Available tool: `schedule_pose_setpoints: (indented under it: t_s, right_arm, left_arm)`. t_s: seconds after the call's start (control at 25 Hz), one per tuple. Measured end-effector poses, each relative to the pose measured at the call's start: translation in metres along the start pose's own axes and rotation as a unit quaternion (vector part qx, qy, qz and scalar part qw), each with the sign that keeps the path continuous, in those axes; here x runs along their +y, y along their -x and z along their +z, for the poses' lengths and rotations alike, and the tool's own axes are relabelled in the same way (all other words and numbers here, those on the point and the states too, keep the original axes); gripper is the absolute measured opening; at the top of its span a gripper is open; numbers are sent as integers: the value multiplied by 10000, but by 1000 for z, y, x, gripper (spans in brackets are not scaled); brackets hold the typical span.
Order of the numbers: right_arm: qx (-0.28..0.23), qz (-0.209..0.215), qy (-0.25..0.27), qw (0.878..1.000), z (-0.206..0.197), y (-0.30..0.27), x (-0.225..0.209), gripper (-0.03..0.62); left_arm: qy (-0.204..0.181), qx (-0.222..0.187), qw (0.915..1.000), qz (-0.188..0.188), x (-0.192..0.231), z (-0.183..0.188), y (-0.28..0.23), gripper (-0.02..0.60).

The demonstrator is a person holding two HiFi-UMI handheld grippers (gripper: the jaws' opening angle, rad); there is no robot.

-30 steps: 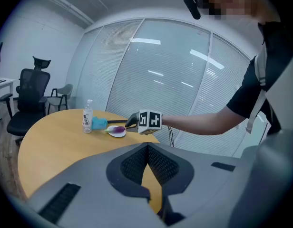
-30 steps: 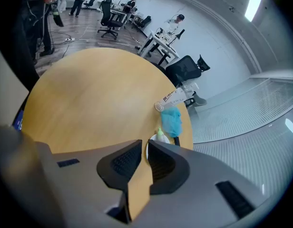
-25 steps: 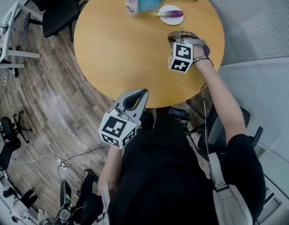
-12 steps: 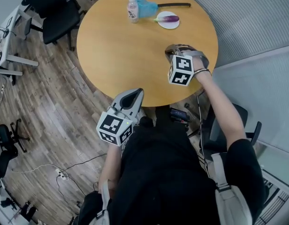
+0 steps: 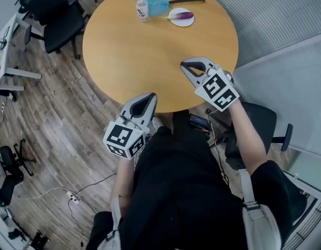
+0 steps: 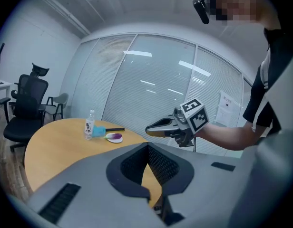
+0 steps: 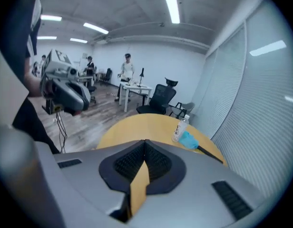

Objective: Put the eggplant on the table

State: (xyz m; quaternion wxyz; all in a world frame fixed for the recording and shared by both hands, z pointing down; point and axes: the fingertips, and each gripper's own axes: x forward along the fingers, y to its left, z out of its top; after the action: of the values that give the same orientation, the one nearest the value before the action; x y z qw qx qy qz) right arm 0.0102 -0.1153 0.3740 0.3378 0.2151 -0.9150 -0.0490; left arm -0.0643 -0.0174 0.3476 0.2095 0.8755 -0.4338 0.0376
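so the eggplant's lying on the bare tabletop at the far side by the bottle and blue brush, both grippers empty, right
No: the head view shows the eggplant on a small white plate, not the bare tabletop. The rest holds: far side, by the bottle and blue brush, left gripper and right gripper both empty.

A clear bottle (image 5: 142, 7) stands just beside a blue, black-handled brush (image 5: 159, 5).

eggplant (image 5: 183, 15) on plate (image 5: 181, 23); far across round table (image 5: 150, 51)
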Motion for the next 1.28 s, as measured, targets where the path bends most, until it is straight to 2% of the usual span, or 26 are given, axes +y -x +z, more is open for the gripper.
schedule_pose_setpoints:
  t_s: [0.16, 0.28, 0.4, 0.56, 0.76, 0.96, 1.12, 1.28]
  right_arm:
    - [-755, 1, -872, 9933, 9, 34, 7, 17]
    - [-1250, -73, -1432, 9817, 15, 57, 8, 17]
    - [-1538, -147, -1701, 9732, 20, 75, 10, 16]
    - [-1687, -214, -1777, 9693, 24, 91, 11, 16]
    - [-1778, -215, -2047, 9623, 8, 106, 16, 16]
    - [-1902, -208, -2342, 9532, -10, 116, 21, 16]
    - [-2110, -200, -2682, 9398, -18, 122, 26, 17]
    - [-2202, -228, -2821, 9335, -20, 125, 27, 17]
  left_arm:
    - [-60, -44, 9999, -100, -7, 3, -1, 11]
    - [-134, -110, 9997, -146, -12, 6, 1, 11]
    - [-147, -160, 9997, -144, -11, 9, 7, 11]
    - [-100, -255, 9996, -53, 0, 17, 8, 11]
    - [-51, -364, 9993, 61, 9, 23, 6, 11]
    - [-189, -405, 9990, -32, 1, 27, 1, 11]
    - [-157, -390, 9991, -90, -7, 25, -3, 11]
    - [-164, -349, 9992, -100, -12, 23, -4, 11]
